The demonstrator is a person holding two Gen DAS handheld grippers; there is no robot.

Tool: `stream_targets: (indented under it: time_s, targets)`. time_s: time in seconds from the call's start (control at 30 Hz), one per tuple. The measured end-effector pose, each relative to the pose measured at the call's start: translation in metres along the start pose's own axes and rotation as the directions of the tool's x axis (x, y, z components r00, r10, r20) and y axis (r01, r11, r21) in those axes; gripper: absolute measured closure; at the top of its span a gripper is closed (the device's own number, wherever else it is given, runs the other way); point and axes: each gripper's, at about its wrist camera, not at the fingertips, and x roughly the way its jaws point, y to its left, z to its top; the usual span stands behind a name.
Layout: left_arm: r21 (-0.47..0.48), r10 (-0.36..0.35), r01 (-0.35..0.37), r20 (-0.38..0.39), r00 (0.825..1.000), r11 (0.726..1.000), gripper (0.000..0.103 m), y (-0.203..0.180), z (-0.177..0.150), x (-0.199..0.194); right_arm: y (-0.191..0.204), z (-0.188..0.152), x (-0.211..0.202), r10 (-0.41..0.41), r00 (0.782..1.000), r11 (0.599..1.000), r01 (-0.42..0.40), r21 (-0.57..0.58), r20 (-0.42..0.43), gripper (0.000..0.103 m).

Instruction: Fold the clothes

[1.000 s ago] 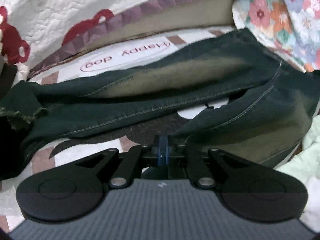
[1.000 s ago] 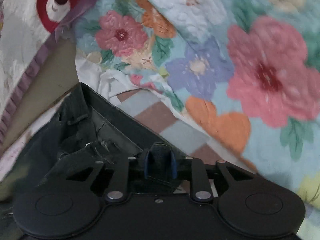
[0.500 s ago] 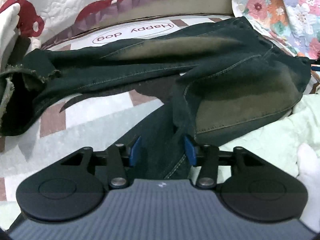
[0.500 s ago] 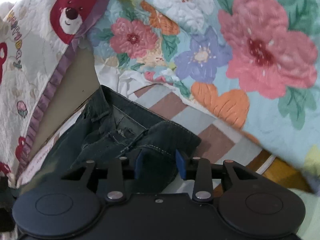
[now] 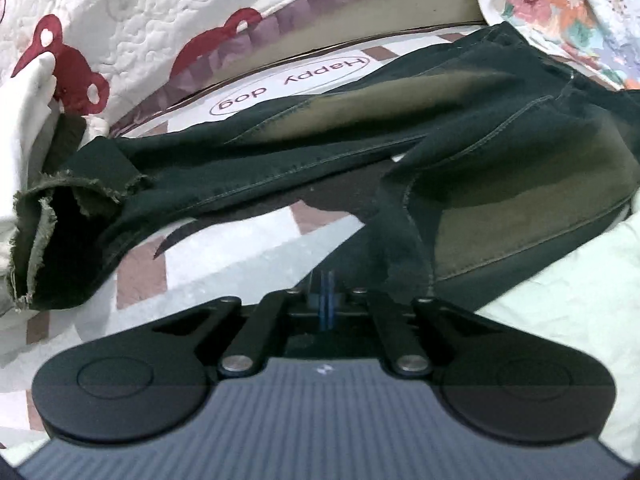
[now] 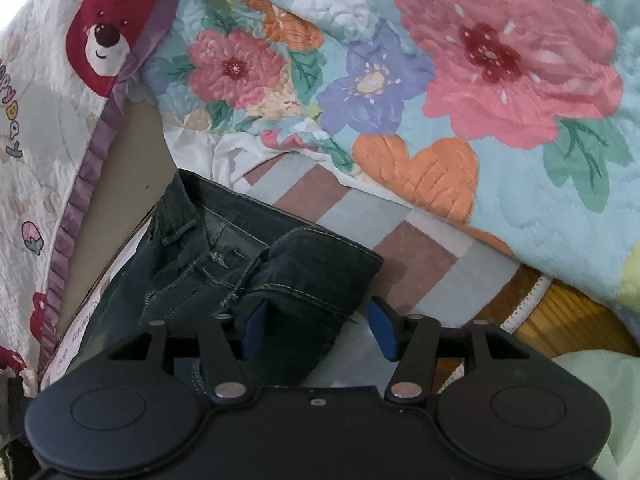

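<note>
Left claw point(image 5: 325, 300): just closed, empty, jeans point(image 5: 360, 152) ahead. Right claw point(image 6: 316, 326): just spread, waistband point(image 6: 316, 264) released; regrasp judged pending

Left wrist view: low over the bed point(image 5: 224, 264), close, angled down past its own tongs point(image 5: 327, 300) at frame bottom, along the dark jeans point(image 5: 320, 160) toward the bear quilt point(image 5: 160, 20) at top; right wrist view: equally close, angled down, facing the floral quilt point(image 6: 480, 80) upper right; both views share jeans, bear quilt, floral quilt.
</note>
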Motion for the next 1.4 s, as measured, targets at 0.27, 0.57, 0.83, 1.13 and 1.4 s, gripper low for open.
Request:
stream_targets:
  time_s: [0.27,0.57,0.83,1.13,1.4]
  targets:
    - [-0.043,-0.029,0.027,-0.038,0.999,0.999,0.047,-0.011,-0.003,-0.004,0.002,0.007,0.015,0.01,0.999,1.0,-0.011,-0.021,-0.036,0.04]
    - [-0.099,0.027,-0.042,-0.151,0.988,0.994,0.021,-0.007,-0.02,0.032,0.032,0.008,0.031,0.008,1.0,0.982,-0.004,-0.191,0.02,0.069]
    - [-0.204,0.037,-0.062,-0.124,0.992,0.977,0.022,-0.012,-0.023,0.005,0.101,-0.001,-0.054,0.098,0.947,0.862,0.074,-0.502,0.307,0.09]
    - [-0.223,-0.029,0.024,-0.019,0.999,0.974,0.021,-0.017,-0.019,-0.034,0.083,-0.003,-0.037,0.052,0.968,0.92,0.049,-0.389,0.245,0.089]
    - [-0.123,0.016,-0.032,-0.132,0.991,0.992,0.017,-0.047,-0.014,0.027,0.063,-0.004,-0.029,0.11,0.973,0.931,-0.029,-0.364,0.202,0.086]
